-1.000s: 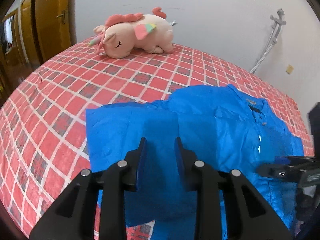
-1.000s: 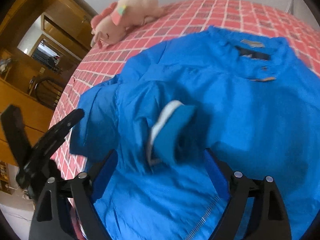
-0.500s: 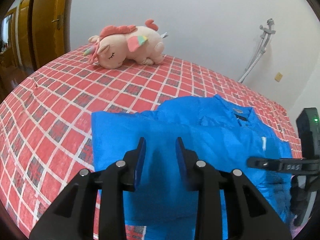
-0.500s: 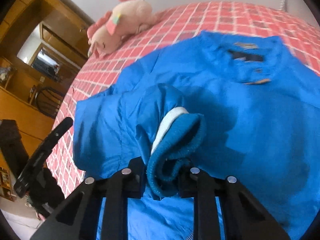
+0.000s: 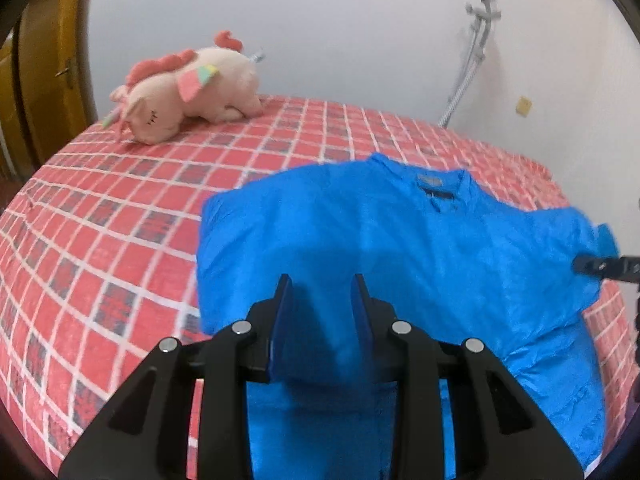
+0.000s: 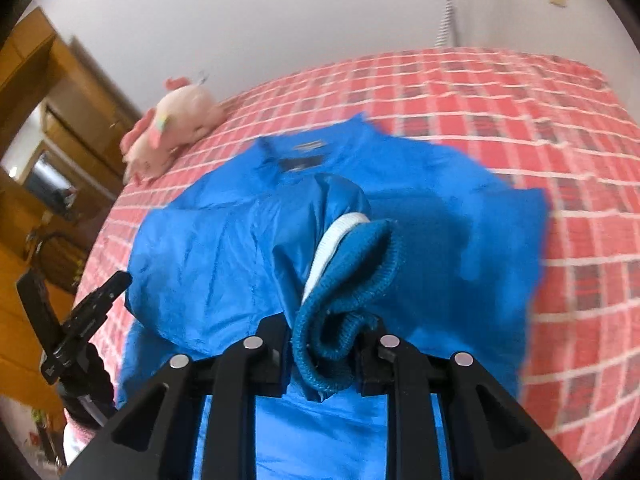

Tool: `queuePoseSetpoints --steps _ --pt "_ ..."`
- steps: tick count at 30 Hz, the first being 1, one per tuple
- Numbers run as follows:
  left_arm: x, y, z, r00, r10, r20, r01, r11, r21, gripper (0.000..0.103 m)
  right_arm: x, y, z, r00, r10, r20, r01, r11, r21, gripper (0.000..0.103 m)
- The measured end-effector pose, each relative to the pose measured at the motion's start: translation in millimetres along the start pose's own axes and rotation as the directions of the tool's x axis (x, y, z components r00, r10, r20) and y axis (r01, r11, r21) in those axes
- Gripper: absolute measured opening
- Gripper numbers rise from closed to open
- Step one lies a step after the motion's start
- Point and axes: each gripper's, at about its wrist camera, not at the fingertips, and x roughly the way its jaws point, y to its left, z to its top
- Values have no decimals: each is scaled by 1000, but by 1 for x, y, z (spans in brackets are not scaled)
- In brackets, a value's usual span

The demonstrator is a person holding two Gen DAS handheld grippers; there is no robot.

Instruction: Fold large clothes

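Observation:
A large blue jacket (image 5: 400,248) lies on the red checked bed (image 5: 120,216), collar toward the far wall. My left gripper (image 5: 322,292) is shut on a fold of the jacket's left side and holds it lifted. My right gripper (image 6: 324,336) is shut on the ribbed blue sleeve cuff (image 6: 352,272) with its white stripe, raised above the jacket (image 6: 224,248). The right gripper shows at the right edge of the left wrist view (image 5: 608,266); the left gripper shows at the left of the right wrist view (image 6: 80,320).
A pink plush unicorn (image 5: 188,92) lies at the bed's far left, also in the right wrist view (image 6: 172,128). A white wall with a hose (image 5: 468,60) stands behind the bed. Wooden doors (image 6: 52,128) are to the left.
Both grippers have risen and pulled back, lifting the jacket's sides. The right gripper went from open around the cuff to shut on it and carried it rightward.

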Motion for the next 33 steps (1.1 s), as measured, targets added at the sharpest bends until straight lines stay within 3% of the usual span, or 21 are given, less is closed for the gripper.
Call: queuePoseSetpoints --steps 5,9,14,15,20,24,28,33 --pt "37 -4 -8 995 -14 -101 14 1000 1 29 10 -35 -7 1000 -8 -29 10 998 66 22" --pt "45 -7 -11 993 1 -117 0 1000 11 29 35 -55 -19 997 9 -73 -1 994 108 25" --pt "45 -10 -13 994 15 -105 -13 1000 26 29 37 -60 -24 998 28 -54 -22 994 104 32" --pt "41 -10 -13 995 18 -100 -16 1000 24 29 30 -59 -24 999 12 -40 -8 995 101 38" --pt "8 -14 -9 999 4 -32 -4 1000 0 35 -22 -37 -24 985 -131 114 129 991 26 40" --pt "-9 -30 -9 1000 -4 6 4 1000 9 36 -32 -7 -30 981 -112 158 123 990 -63 39" --pt "5 -45 -17 1000 3 -19 -1 998 59 36 -5 15 -35 993 -73 98 86 987 -137 39" --pt "35 -45 -25 996 36 -85 -29 996 79 36 39 6 -36 991 -135 23 137 981 -135 36"
